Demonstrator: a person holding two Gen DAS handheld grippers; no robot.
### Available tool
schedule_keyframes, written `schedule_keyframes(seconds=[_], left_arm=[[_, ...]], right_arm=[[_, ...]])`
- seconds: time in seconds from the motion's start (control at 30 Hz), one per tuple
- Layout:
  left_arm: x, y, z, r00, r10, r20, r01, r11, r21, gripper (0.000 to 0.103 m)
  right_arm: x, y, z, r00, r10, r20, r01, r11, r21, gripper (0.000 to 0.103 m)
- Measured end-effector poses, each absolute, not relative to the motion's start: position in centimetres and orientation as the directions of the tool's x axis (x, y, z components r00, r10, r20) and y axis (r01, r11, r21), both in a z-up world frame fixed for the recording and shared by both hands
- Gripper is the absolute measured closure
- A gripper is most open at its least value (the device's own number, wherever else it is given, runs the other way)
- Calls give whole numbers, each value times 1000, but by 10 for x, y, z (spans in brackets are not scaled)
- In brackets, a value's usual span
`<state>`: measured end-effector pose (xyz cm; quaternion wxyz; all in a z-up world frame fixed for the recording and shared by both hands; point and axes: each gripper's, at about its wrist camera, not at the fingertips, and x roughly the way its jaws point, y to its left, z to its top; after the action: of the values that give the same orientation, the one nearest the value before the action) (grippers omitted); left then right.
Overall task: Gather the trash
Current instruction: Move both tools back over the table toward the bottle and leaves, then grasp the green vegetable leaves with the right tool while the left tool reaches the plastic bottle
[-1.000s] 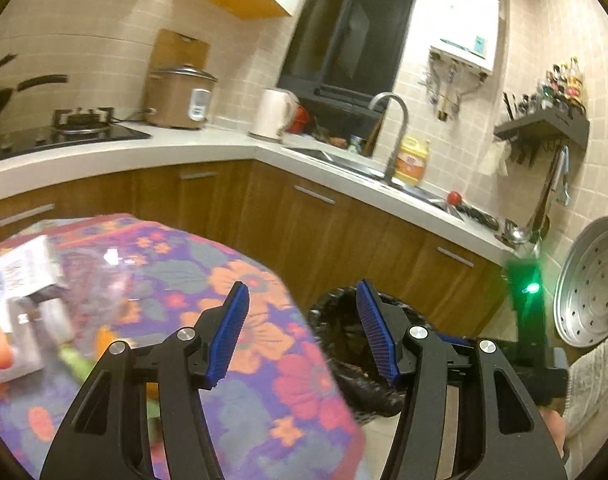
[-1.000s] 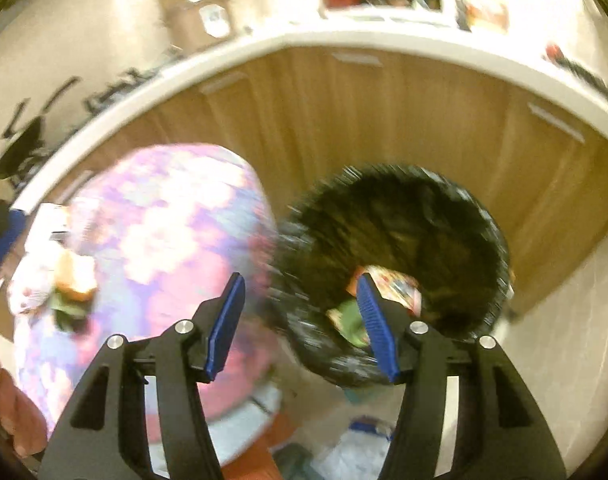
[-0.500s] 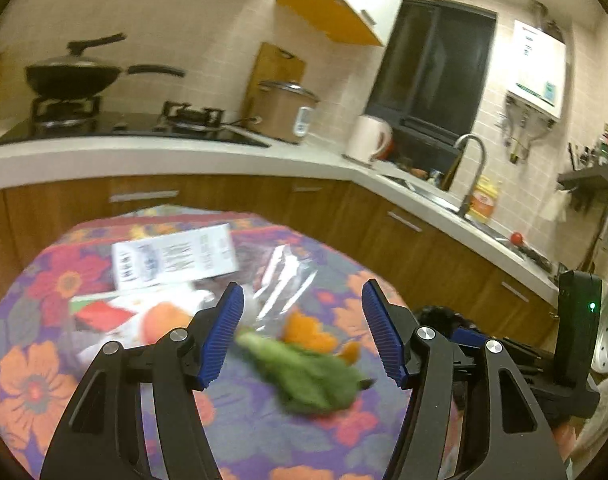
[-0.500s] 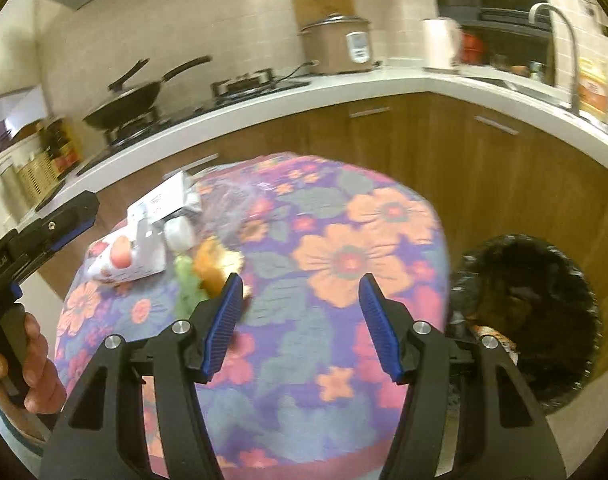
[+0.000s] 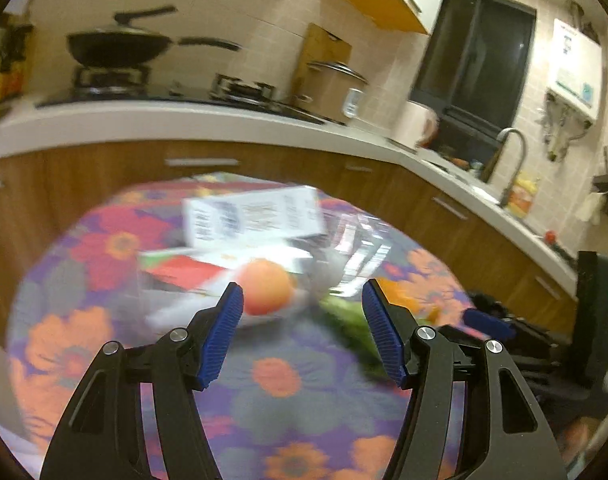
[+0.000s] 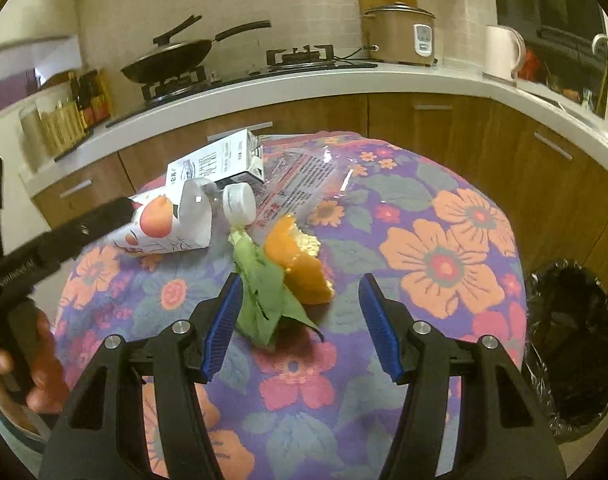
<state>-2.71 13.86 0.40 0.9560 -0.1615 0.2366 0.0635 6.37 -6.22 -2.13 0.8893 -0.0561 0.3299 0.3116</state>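
Round table under a flowered cloth (image 6: 444, 264); the trash lies clustered at its far left. Items: white milk carton (image 6: 219, 158) on its side, peach-printed drink carton (image 6: 163, 224) in front of it, small white cup (image 6: 239, 202), clear printed plastic wrapper (image 6: 299, 184), green leaf (image 6: 261, 292) touching an orange peel (image 6: 299, 264).

Right gripper (image 6: 297, 318) — jaws apart, nothing between the pads; leaf and peel just beyond the tips.

Left gripper (image 5: 301, 328) — jaws apart, empty, pointed at the peach carton; view blurred.

Black-lined trash bin (image 6: 572, 344) stands on the floor beside the table's right edge.
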Motion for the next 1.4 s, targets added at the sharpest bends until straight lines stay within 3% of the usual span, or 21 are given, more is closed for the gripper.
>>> schedule_keyframes(seconds=[0.1,0.3,0.43,0.67,0.8,0.9,1.1,1.27,1.4], left_arm=[[-38,163,6,875,91,-475,-253,923,-289,34],[-25,204,9,856,83,-510,-246,933,-261,29],[-1,227,2,832,-53,-552,-145,940,-309,29],[0,218,-4,814,-151,-561,-37,950,-311,26],[-17,202,0,788,-246,-565,72,947,-313,26],[-29,185,3,748,-327,-578,175,937,-303,26],[-10,170,2,753,-141,-642,112,990,-86,26],[27,177,-16,660,-141,-738,126,989,-76,24],[33,169,-23,628,-138,-766,140,988,-63,25]], right_arm=[[70,-60,-21,592,514,-621,-581,806,112,47],[78,-65,-24,583,501,-640,-556,820,135,47],[72,-68,-33,556,504,-661,-547,821,166,47],[59,-45,-47,497,517,-697,-594,788,161,48],[56,-32,-53,457,518,-723,-610,774,168,68],[57,-29,-56,462,512,-724,-598,783,172,68],[67,-27,-55,474,492,-730,-568,805,174,68],[76,-25,-57,454,498,-739,-566,802,193,68],[84,-20,-59,428,502,-752,-564,798,212,68]])
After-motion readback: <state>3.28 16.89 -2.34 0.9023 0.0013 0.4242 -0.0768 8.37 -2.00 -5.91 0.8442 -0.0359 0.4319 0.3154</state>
